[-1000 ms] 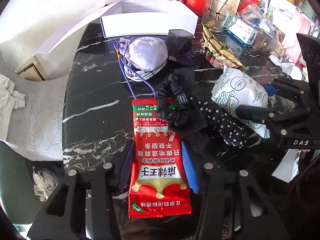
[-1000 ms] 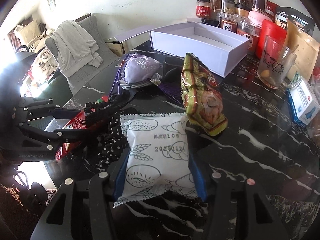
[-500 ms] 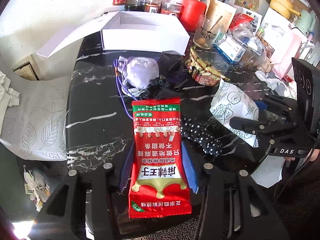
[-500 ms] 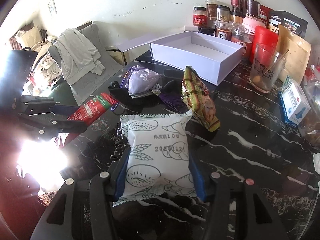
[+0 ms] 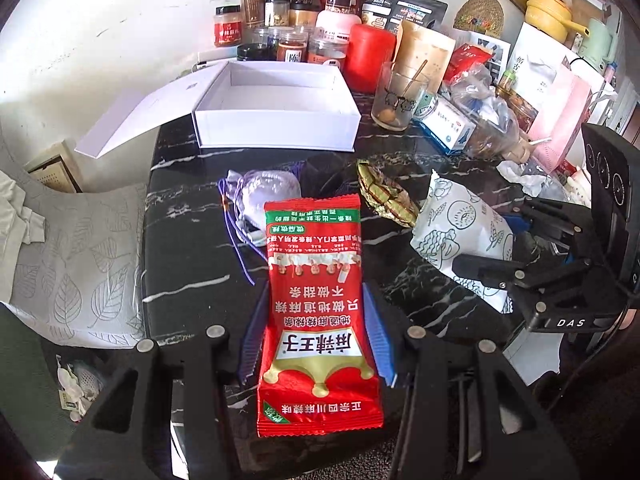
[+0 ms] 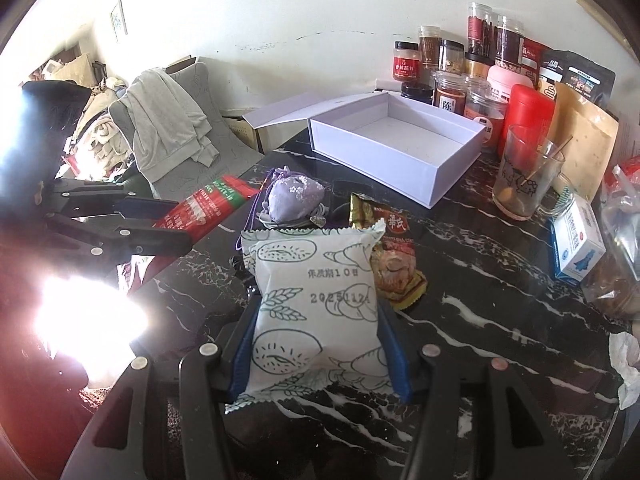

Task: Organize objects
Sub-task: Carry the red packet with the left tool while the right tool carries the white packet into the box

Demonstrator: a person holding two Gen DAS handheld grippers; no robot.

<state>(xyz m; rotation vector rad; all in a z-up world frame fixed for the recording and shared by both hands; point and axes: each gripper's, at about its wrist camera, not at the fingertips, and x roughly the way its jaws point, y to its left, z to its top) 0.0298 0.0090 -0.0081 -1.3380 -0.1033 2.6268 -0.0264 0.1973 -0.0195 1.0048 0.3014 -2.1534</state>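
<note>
Now both packets point(image 5: 316, 304) higher than before

A black marble table point(image 5: 192, 248) with white veins carries everything. At its far edge sits an open white box point(image 5: 276, 114), its lid folded out to the left — jars point(image 5: 288, 46) and a red canister point(image 5: 370, 56) stand behind it. Right of the box are a glass mug point(image 5: 398, 96) and a small blue-and-white carton point(image 5: 448, 126). Nearer the middle lie a lilac drawstring pouch point(image 5: 266, 190) and a green-gold snack pack point(image 5: 384, 196) — close together, the pouch to the left.
</note>
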